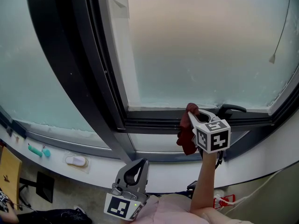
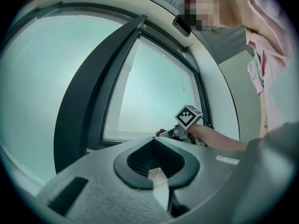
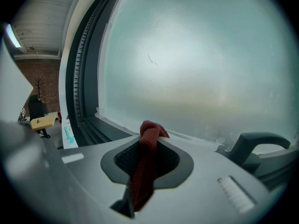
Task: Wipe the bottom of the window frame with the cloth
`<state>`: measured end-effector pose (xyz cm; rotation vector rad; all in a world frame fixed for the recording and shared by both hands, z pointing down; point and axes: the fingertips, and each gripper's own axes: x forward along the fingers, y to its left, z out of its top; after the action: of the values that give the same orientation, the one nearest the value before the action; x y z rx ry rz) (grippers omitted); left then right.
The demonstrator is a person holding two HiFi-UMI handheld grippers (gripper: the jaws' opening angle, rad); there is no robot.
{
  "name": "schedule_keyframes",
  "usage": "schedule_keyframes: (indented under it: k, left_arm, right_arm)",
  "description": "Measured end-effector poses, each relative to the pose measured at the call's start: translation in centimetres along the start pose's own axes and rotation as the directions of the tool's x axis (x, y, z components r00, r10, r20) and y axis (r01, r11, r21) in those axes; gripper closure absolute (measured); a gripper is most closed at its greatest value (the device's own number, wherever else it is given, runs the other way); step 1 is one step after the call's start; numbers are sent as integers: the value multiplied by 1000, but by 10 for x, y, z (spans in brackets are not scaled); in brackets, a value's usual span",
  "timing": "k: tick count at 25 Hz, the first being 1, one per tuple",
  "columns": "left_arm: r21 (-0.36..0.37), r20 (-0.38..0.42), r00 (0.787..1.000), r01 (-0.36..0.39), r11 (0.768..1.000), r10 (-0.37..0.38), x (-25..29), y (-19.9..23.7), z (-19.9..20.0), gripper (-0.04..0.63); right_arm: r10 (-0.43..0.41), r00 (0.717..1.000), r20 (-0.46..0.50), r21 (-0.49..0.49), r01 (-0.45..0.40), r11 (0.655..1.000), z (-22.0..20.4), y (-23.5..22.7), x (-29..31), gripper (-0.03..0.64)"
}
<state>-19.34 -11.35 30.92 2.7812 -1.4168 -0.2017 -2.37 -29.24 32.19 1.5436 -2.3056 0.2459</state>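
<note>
My right gripper (image 1: 193,113) grips the red cloth (image 1: 187,141) by the frame (image 1: 154,121) bottom, while my left gripper (image 1: 137,167) sits low, jaws together, empty.

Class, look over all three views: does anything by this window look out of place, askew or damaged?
Nothing looks broken or spilled. One oddity: a small flap near the pane's upper left corner seems to peel away from the glass. The red cloth hangs bunched from the right gripper, as expected.
</note>
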Motion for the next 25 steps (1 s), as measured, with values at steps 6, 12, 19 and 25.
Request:
schedule_keyframes:
  k: [6, 12, 19, 25]
  left_arm:
    - [-4, 4, 1000, 9, 1000, -9, 3, -5, 1, 595]
    - [0, 4, 1000, 13, 1000, -13, 7, -10, 2, 595]
    - [4, 3, 1000, 4, 1000, -4, 8, -10, 2, 595]
    - [-9, 25, 1000, -1, 1000, 1, 13, -14, 7, 595]
  right_arm:
    - [1, 1000, -7, 6, -1, 1000, -2, -7, -2, 553]
    - [2, 1000, -9, 5, -2, 1000, -3, -12, -5, 552]
    - [12, 1000, -7, 19, -12, 1000, -4, -16, -6, 552]
    - [11, 1000, -5, 18, -10, 1000, -4, -20, -8, 552]
